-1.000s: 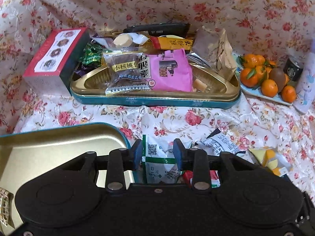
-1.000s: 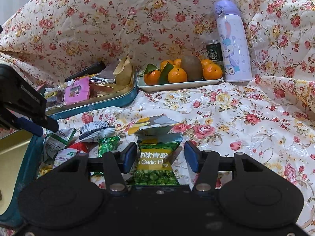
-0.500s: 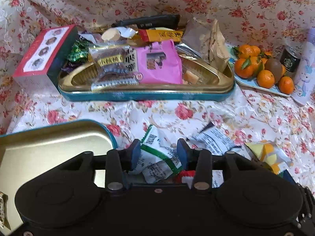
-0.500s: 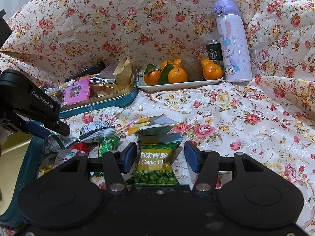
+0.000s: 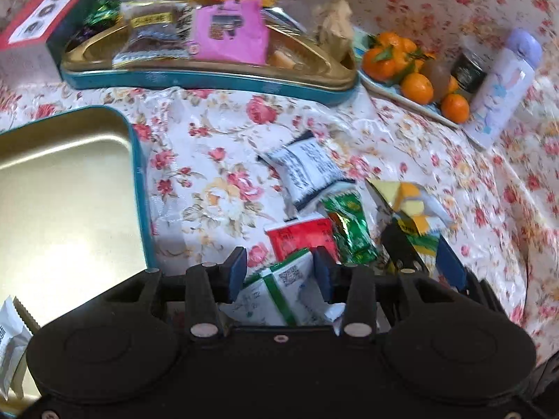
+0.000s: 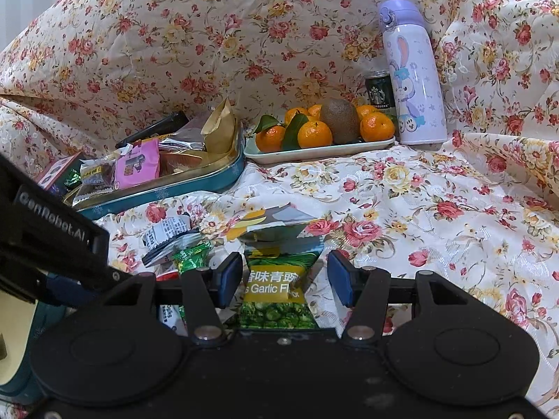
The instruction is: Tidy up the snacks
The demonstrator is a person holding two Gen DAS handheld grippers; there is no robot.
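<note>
1. Left wrist view: the left gripper (image 5: 278,274) has a white-and-green packet (image 5: 279,291) between its fingers (image 5: 238,272). The packet's sides sit against or very near both pads, so it looks grasped, though motion blur keeps me from being sure of contact. Its long axis runs roughly along the fingers, with the printed end pointing forward.
2. Same view: the empty tin (image 5: 138,174) lies to the left of the fingers and close by; its gold floor is bare except for one white packet (image 5: 12,335) at the near left. My guess is the coming move is a short carry leftward over the teal rim.
3. Same view: the loose pile lies ahead and to the right of the fingers: a red packet (image 5: 300,235), a green candy (image 5: 349,225) and a white pouch (image 5: 307,171).
4. Right wrist view: the right gripper (image 6: 284,279) is spread wide. The pea packet (image 6: 274,288) lies flat between the fingers (image 6: 230,277), nearer the left one and clear of the right, long axis along them.
5. Same view: the left gripper's body fills the left edge, so the left hand is nearer the tin.
</note>
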